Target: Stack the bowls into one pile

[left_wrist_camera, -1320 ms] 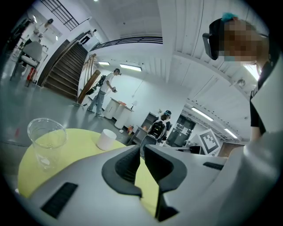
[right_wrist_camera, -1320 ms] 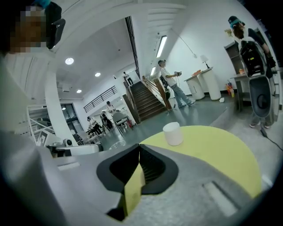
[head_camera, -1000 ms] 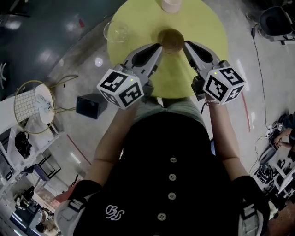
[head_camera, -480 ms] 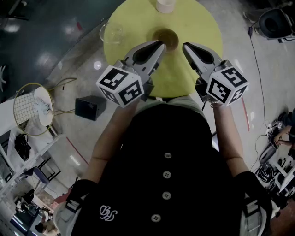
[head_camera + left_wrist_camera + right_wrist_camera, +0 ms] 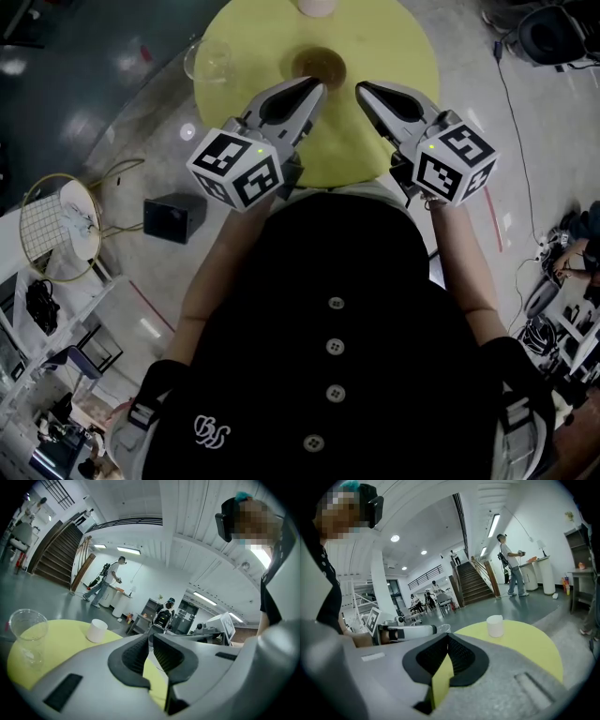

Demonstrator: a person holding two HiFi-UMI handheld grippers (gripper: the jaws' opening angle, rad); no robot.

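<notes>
A brown bowl (image 5: 319,64) sits near the middle of the round yellow table (image 5: 394,56). A clear glass bowl (image 5: 208,60) stands at the table's left edge, and shows again as the clear bowl (image 5: 28,630) in the left gripper view. My left gripper (image 5: 317,87) is shut and empty, its tip just short of the brown bowl on the near left. My right gripper (image 5: 362,89) is shut and empty too, on the bowl's near right. In their own views, the left gripper (image 5: 151,638) and the right gripper (image 5: 447,637) each have their jaws pressed together over the yellow top.
A white cup (image 5: 316,6) stands at the table's far edge, also seen as the white cup (image 5: 97,630) and the white cup (image 5: 495,625). On the floor to the left are a black box (image 5: 169,217) and a wire basket (image 5: 54,225). People walk in the background.
A second ago both tips flanked the brown bowl. Now they sit on its near side, with a gap between tips and bowl. Both grippers stayed shut.
</notes>
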